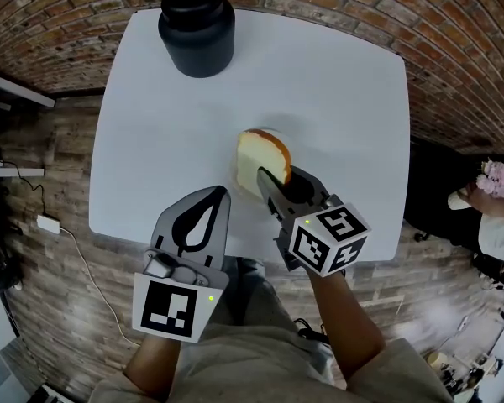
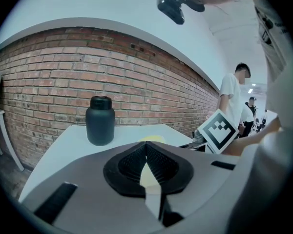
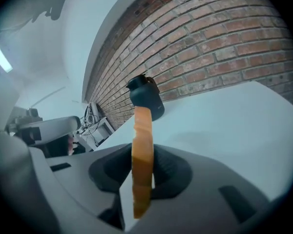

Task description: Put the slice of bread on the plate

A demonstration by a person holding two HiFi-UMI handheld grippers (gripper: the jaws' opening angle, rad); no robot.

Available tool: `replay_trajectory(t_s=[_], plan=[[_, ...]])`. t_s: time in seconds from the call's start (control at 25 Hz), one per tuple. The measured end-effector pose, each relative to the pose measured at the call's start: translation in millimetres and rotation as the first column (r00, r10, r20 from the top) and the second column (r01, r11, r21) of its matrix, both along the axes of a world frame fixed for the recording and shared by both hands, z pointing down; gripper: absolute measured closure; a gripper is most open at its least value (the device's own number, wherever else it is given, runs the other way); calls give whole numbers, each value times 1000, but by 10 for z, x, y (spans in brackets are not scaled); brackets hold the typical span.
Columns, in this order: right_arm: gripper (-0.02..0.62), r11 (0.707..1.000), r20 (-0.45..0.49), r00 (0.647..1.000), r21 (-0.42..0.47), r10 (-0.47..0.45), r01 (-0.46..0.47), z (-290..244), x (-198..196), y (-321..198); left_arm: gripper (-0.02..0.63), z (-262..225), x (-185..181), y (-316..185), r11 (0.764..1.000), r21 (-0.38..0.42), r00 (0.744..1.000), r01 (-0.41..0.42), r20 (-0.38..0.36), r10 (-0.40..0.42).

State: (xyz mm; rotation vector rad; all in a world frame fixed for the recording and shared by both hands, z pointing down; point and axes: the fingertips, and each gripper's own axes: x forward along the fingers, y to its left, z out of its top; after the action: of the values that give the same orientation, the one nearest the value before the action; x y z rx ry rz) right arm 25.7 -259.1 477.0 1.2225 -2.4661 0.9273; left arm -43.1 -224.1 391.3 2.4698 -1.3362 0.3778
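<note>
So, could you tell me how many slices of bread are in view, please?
1. The slice of bread is clamped on edge in the right gripper, over the white table. More could lie hidden behind the dark jar.

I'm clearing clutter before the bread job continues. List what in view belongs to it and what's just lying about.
Job: slice of bread, clamped in the right hand-held gripper; no plate clearly made out on the white table.
Lying about: dark jar; left hand-held gripper, shut, empty.
</note>
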Motion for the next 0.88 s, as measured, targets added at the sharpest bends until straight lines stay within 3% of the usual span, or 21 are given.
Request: replay_trajectory(t_s=[0.2, 0.4, 0.68, 0.8, 0.88], plan=[[488, 998, 25, 999, -62, 28, -27, 119, 80, -35, 595, -10, 5, 2, 1000, 3, 1000, -3, -1, 3], [437, 995, -62, 998, -89, 30, -35, 282, 146, -29, 595, 6, 3, 37, 1000, -6, 1000, 2, -8, -2], [413, 998, -195, 980, -48, 33, -43, 332, 188, -53, 595, 19, -28, 92, 1000, -9, 1000, 13, -14, -13], [361, 999, -249, 968, -28, 37, -45, 334, 180, -92, 595, 15, -64, 94, 1000, -11, 1000, 16, -18, -16], [289, 998, -270, 963, -42, 30, -43, 372, 161, -99, 595, 8, -88, 94, 1000, -11, 1000, 18, -20, -18]])
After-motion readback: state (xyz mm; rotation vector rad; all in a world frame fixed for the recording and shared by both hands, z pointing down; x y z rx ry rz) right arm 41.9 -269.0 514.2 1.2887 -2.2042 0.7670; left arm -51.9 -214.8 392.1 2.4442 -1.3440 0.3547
